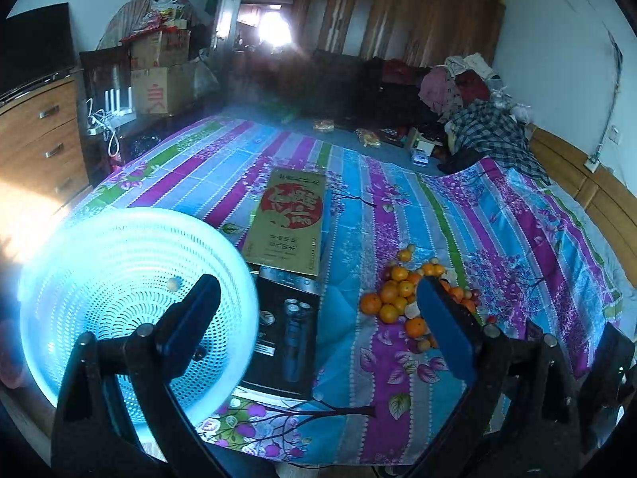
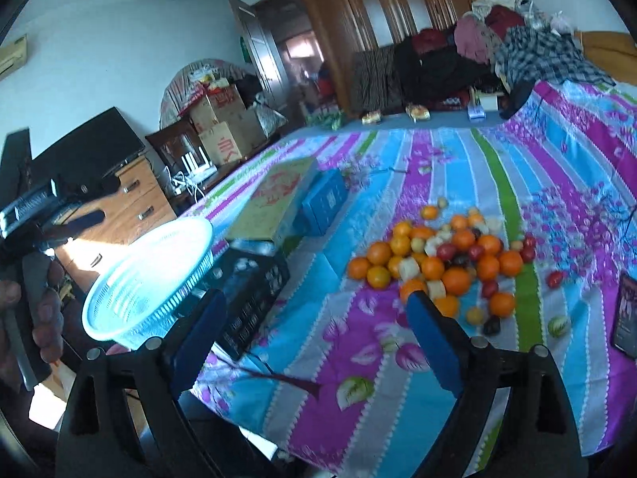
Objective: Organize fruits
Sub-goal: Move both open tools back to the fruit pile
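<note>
On the striped bedspread (image 2: 358, 358) lies a loose pile of fruit (image 2: 438, 263): mostly oranges, with small dark red fruits and pale chunks mixed in, and a few strays just beside it. Off to its left a pale blue basket (image 2: 147, 279) sits near the bed's edge, holding what may be one small fruit, though glare washes out the left wrist view. Between basket and pile lie a black box (image 2: 254, 298) and a gold box (image 2: 274, 199). Both claws stand wide and hold nothing: the left claw (image 1: 318, 310) in front of the basket and pile, the right claw (image 2: 318, 314) short of the pile. Round fruit on soft bedding could roll away if nudged, and the basket could tip off the edge if bumped.
</note>
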A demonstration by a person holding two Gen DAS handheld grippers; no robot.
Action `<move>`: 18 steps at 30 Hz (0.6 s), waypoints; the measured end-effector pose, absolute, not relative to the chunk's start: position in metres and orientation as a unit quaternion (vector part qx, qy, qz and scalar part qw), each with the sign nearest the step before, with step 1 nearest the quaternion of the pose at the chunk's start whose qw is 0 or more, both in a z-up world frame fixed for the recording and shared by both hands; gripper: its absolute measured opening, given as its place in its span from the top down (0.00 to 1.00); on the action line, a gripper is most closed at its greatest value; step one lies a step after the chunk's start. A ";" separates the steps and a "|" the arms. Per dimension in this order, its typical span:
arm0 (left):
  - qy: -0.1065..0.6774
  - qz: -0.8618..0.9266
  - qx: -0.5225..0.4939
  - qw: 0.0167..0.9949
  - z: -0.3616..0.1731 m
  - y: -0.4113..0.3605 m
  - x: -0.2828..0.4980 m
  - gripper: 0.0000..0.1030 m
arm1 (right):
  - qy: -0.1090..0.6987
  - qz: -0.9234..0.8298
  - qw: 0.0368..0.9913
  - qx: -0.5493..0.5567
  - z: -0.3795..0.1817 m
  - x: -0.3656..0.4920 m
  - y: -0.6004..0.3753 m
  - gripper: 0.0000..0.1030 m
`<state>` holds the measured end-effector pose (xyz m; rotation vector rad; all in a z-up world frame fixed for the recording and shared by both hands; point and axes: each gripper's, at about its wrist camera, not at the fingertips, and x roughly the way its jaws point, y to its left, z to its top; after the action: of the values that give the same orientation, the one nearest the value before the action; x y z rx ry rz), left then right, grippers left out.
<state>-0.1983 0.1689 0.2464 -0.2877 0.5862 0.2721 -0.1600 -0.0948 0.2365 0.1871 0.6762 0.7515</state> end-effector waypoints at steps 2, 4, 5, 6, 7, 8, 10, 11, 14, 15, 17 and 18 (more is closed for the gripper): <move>0.288 0.130 -0.133 0.939 0.244 0.157 -0.196 0.04 | 0.324 0.360 0.871 0.082 0.230 -0.162 -0.102 0.09; 0.288 0.121 -0.131 0.941 0.241 0.149 -0.192 0.04 | 0.327 0.361 0.870 0.070 0.225 -0.164 -0.105 0.12; 0.289 0.112 -0.130 0.942 0.240 0.144 -0.189 0.04 | 0.327 0.358 0.872 0.059 0.223 -0.166 -0.107 0.13; 0.291 0.104 -0.129 0.942 0.237 0.139 -0.186 0.04 | 0.325 0.357 0.874 0.053 0.221 -0.169 -0.108 0.13; 0.297 0.097 -0.127 0.941 0.233 0.135 -0.180 0.04 | 0.322 0.352 0.878 0.043 0.218 -0.172 -0.112 0.13; 0.305 0.091 -0.124 0.940 0.228 0.130 -0.175 0.04 | 0.321 0.347 0.880 0.038 0.216 -0.173 -0.114 0.13; 0.321 0.072 -0.117 0.937 0.213 0.121 -0.159 0.04 | 0.326 0.343 0.881 0.032 0.209 -0.175 -0.118 0.13; 0.328 0.065 -0.112 0.936 0.206 0.117 -0.153 0.04 | 0.334 0.339 0.879 0.028 0.204 -0.175 -0.121 0.13; 0.377 0.037 -0.089 0.921 0.166 0.099 -0.123 0.04 | 0.378 0.340 0.861 0.022 0.181 -0.167 -0.125 0.24; 0.393 0.030 -0.087 0.915 0.151 0.095 -0.113 0.05 | 0.390 0.341 0.855 0.022 0.174 -0.165 -0.127 0.27; 0.427 0.012 -0.083 0.900 0.118 0.088 -0.091 0.06 | 0.413 0.334 0.847 0.022 0.161 -0.159 -0.132 0.29; 0.439 0.002 -0.086 0.894 0.105 0.088 -0.081 0.12 | 0.421 0.330 0.845 0.025 0.155 -0.156 -0.135 0.29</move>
<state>-0.0805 0.0882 0.1052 -0.1778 0.9102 0.0049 -0.1562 -0.1354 0.1549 0.0536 0.8883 0.6955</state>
